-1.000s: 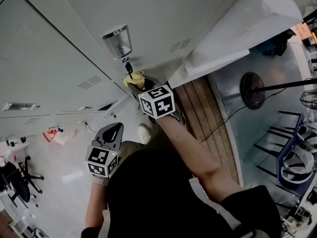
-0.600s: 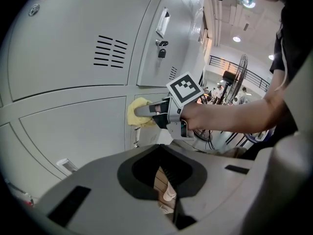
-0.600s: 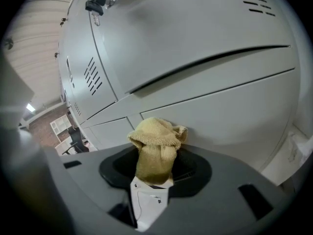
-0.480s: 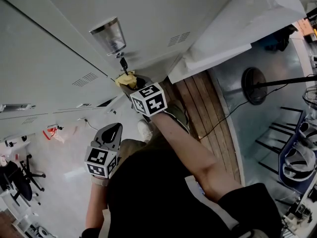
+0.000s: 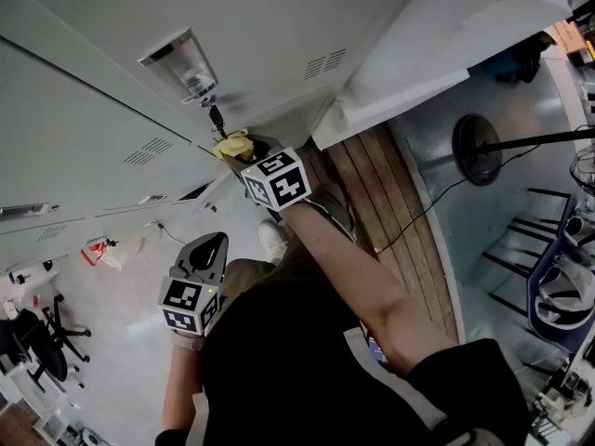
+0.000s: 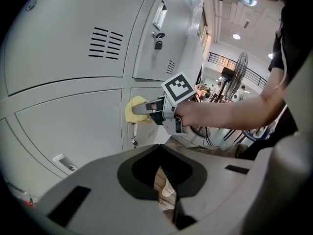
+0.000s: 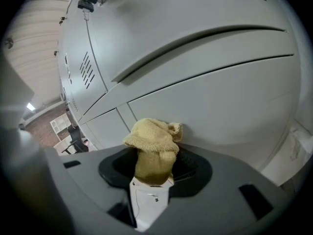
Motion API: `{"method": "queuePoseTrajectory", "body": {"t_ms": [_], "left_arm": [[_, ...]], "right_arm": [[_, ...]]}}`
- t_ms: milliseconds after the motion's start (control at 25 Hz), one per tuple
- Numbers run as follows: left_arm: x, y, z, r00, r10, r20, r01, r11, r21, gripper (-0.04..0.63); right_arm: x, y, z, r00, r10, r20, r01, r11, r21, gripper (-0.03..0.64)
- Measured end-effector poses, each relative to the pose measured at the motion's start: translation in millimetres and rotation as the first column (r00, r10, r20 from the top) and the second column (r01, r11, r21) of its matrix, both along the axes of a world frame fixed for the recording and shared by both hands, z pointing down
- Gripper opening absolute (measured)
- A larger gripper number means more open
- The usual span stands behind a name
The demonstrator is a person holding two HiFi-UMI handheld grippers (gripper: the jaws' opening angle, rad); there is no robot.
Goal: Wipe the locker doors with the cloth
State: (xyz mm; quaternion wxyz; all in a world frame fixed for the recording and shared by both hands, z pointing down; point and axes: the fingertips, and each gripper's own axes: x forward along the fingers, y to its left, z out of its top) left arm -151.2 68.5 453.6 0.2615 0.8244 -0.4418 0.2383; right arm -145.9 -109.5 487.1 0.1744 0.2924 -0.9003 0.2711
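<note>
Risks first, from the left. Little to fear from the left gripper (image 5: 212,249), hanging low at 7 o'clock of the head view, jaws closed together on nothing, well apart from the lockers. Likelier trouble around the small key (image 6: 133,140) dangling at 6 o'clock of the yellow cloth (image 6: 135,108) in the left gripper view: on a downward stroke, easily snagged in the terry loops, then tugged, or the cloth dragged out of the pinch. Clamped by one end only in the right gripper (image 7: 153,168), the rest bunched into a knob beyond the tips; under hard pressure, liable to fold aside and let bare jaw plastic rub the paint. Seemingly pressed on the locker door (image 7: 210,97) near the seam between two panels, though actual contact hard to confirm from the right gripper view. Also worth minding at 12 o'clock of the cloth in the head view: a black-headed key (image 5: 216,117) hanging below the shiny lock plate (image 5: 178,59), another catch point on an upward pass. Now materials. Doors: pale grey painted sheet metal, flat, smooth, faintly glossy, cut by thin seams and short louvre slots (image 6: 105,43); hard and slick, so easy gliding. Cloth: soft, nubbly towelling, crumpled to a rounded lump. Towards 3 o'clock of the head view, ribbed wooden decking (image 5: 386,203) and a round dark stand base (image 5: 474,145) on the floor, well apart from the work.
</note>
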Motion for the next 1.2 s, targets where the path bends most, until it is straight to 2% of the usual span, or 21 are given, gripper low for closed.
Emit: {"method": "queuePoseTrajectory", "body": {"t_ms": [360,1200], "left_arm": [[13.7,-5.1,5.8,1.0,0.025,0.007,-0.025,0.999,-0.023,0.009],[66.5,-28.5,15.4,0.996,0.085,0.024,-0.084,0.995,-0.063,0.009]], "right_arm": [[26.4,-13.9,11.0,0.999,0.037,-0.015,-0.037,0.999,-0.018,0.176],[124.6,-59.7,23.6,0.99,0.136,-0.045,-0.138,0.99,-0.031,0.176]]}}
